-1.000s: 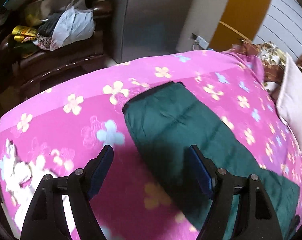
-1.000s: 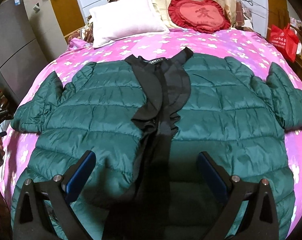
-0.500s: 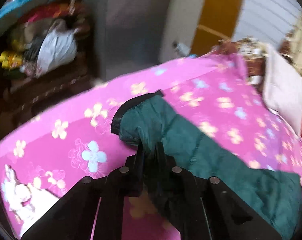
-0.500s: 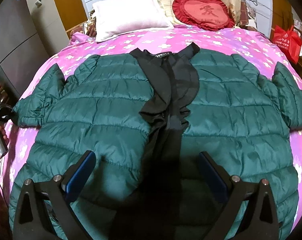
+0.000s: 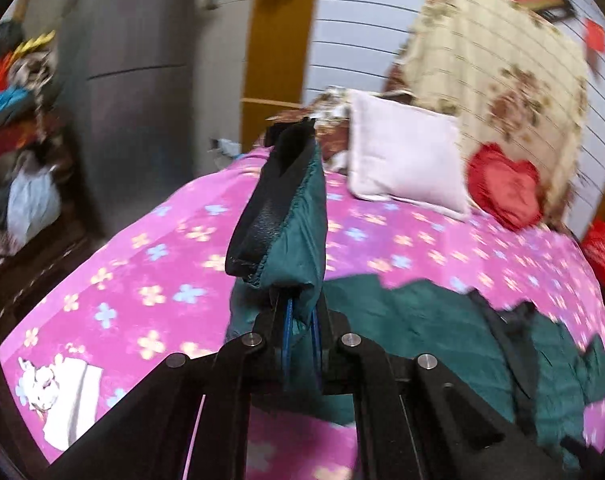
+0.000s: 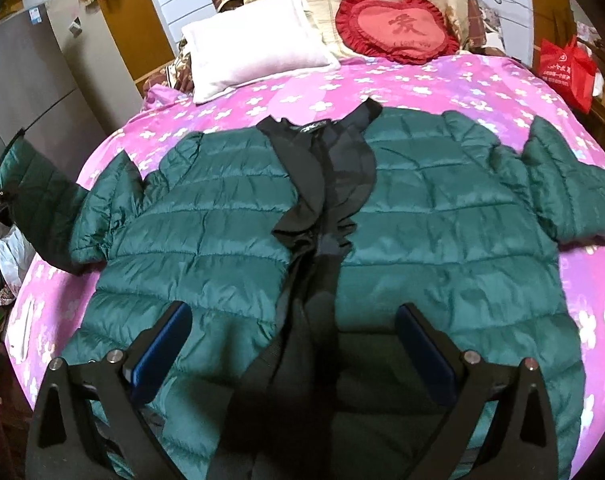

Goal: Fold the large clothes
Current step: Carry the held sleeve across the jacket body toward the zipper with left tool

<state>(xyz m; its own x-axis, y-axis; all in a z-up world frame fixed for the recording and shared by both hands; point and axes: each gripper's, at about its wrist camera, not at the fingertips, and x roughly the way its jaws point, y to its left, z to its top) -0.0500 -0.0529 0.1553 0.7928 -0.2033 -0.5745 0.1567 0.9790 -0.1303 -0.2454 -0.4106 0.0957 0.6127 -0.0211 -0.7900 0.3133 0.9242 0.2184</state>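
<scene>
Left tongs clamp the sleeve cuff and hold it off the bed; right tongs hang empty over the hem.

The left gripper (image 5: 300, 330) pinches the green sleeve (image 5: 298, 220) just behind its black cuff (image 5: 270, 208), pads closed on the fabric. The right gripper (image 6: 290, 344) stands wide apart, holding nothing, above the puffer jacket (image 6: 230, 224) spread front-up on the pink floral bedspread (image 6: 442, 84). The jacket looks light, soft, puffy and probably slick, so cuffs and hems are the surest holds. Only the right view shows the whole coat and its far sleeve (image 6: 562, 188); only the left view shows the grip.
</scene>
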